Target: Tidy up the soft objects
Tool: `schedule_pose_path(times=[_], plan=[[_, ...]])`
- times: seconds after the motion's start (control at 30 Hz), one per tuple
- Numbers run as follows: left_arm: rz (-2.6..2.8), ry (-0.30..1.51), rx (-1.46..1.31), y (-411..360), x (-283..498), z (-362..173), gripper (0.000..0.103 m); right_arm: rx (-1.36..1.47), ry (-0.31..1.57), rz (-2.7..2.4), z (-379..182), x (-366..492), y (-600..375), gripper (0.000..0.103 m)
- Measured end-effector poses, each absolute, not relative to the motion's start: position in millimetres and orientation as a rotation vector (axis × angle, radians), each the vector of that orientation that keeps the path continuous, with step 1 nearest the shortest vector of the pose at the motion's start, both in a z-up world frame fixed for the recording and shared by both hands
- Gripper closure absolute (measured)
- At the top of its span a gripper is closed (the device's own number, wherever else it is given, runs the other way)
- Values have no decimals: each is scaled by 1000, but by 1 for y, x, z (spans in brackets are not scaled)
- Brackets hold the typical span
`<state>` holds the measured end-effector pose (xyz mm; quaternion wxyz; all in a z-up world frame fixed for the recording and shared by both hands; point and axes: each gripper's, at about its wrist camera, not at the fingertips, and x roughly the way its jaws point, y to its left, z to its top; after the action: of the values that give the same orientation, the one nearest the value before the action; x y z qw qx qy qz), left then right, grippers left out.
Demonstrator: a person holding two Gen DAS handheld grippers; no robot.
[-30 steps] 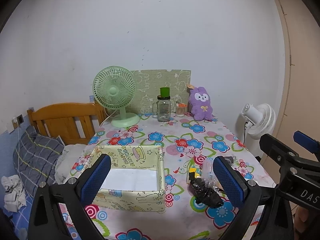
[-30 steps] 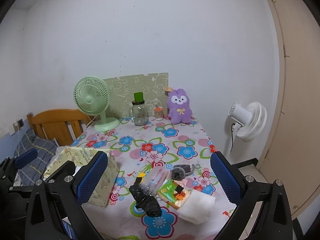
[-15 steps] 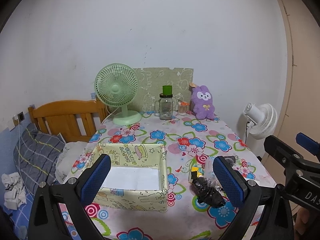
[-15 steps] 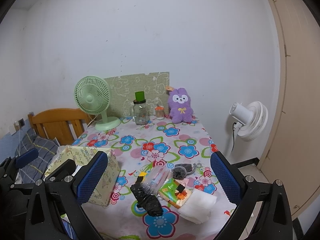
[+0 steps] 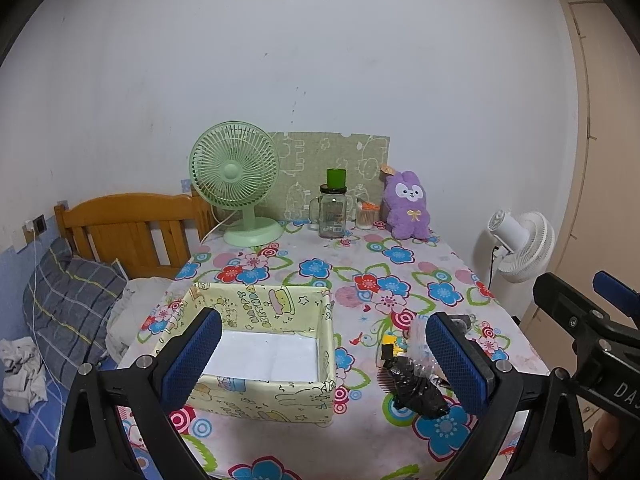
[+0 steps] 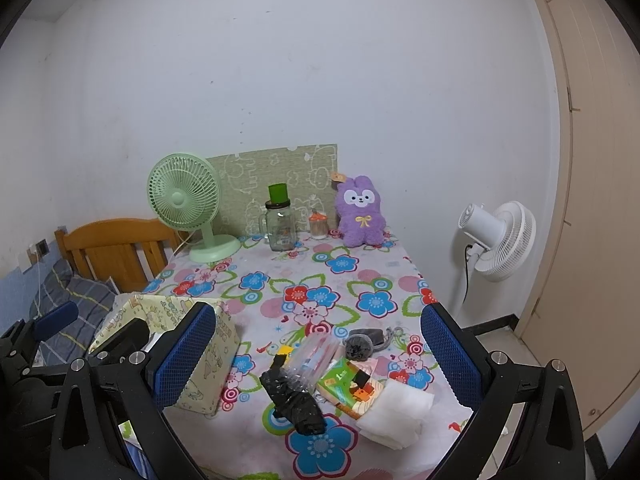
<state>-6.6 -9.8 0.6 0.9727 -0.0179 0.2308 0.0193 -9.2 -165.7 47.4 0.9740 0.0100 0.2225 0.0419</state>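
Nothing has been put away yet, by the look of it: the yellow fabric box (image 5: pixel 264 354) on the left of the desk (image 6: pixel 360 276) shows only its bare white bottom, while the soft things lie in a loose heap to its right, near the front edge. That heap holds a crumpled black plastic bag (image 6: pixel 294 400), a clear plastic wrapper (image 6: pixel 314 358), a green packet (image 6: pixel 350 386), a white folded cloth (image 6: pixel 396 408) and a small grey pouch (image 6: pixel 362 344). A purple plush rabbit (image 6: pixel 360 212) sits upright at the far end beside a glass jar (image 6: pixel 280 228). The left gripper (image 5: pixel 320 364) hovers over the box and the right gripper (image 6: pixel 316 364) over the heap, both with fingers spread wide and holding nothing, so the whole sorting appears to remain ahead
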Motion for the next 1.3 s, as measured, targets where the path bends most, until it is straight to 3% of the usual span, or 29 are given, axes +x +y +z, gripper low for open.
schedule_pose_path(times=[0.7, 1.3], plan=[[9, 463, -12, -21, 11, -8, 2, 14, 470, 102, 39, 7, -169, 0], [-102, 534, 28, -64, 46, -54, 9, 21, 507, 75, -6, 37, -193, 4]])
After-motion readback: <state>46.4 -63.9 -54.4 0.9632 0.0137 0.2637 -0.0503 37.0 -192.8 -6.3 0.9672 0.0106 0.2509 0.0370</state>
